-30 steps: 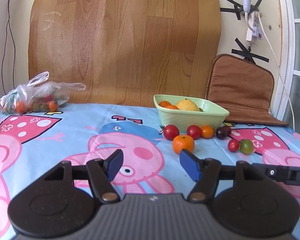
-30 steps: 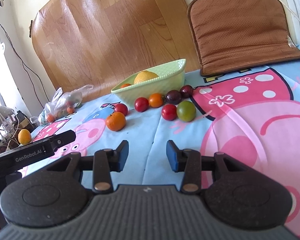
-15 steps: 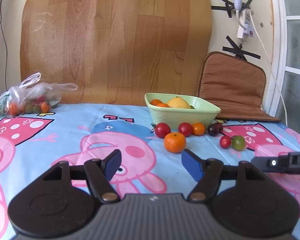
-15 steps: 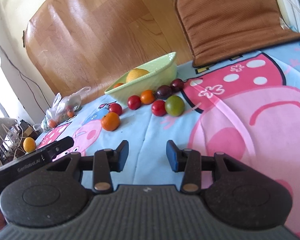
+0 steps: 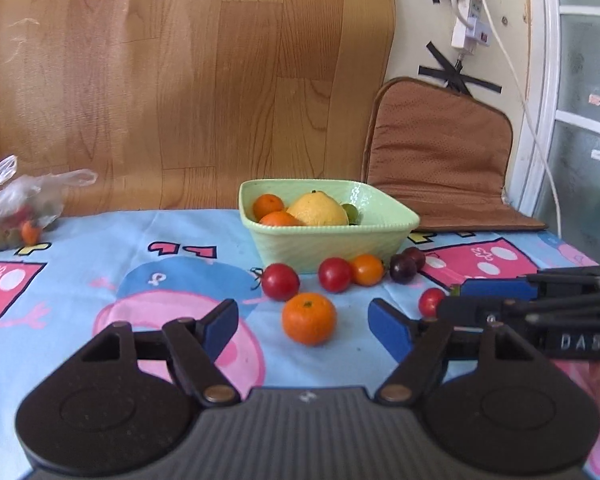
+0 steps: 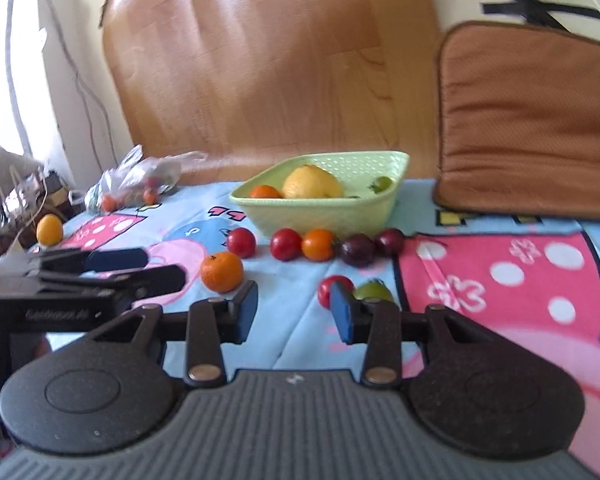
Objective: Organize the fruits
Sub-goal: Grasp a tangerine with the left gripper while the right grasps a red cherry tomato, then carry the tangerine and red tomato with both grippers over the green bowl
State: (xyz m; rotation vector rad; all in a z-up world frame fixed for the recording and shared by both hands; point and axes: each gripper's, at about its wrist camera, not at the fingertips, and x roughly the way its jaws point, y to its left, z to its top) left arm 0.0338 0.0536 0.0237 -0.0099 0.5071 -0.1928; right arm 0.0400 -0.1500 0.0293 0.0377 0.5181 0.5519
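Observation:
A tangerine (image 5: 309, 318) lies on the cartoon tablecloth just beyond my left gripper (image 5: 304, 326), whose jaws stand open on either side of it without touching. Behind it, red, orange and dark purple tomatoes (image 5: 334, 275) line the front of a green bowl (image 5: 332, 240) holding a yellow citrus and tangerines. My right gripper (image 6: 294, 312) is open with its jaws closing and nothing between them. A red tomato (image 6: 328, 286) and a green tomato (image 6: 374, 290) sit just past its right finger. In the left wrist view the right gripper (image 5: 460, 300) partly hides that red tomato.
A plastic bag of fruit (image 5: 16, 204) lies at the table's far left. A brown cushion (image 5: 440, 160) leans at the back right against the wall. A wood-pattern board stands behind the bowl. A yellow fruit (image 6: 49, 230) sits beyond the table's left edge.
Both grippers have moved closer to the fruit. The left jaws have widened, the right jaws have narrowed a little, and the right wrist has rolled level. The right gripper now reaches into the left wrist view.

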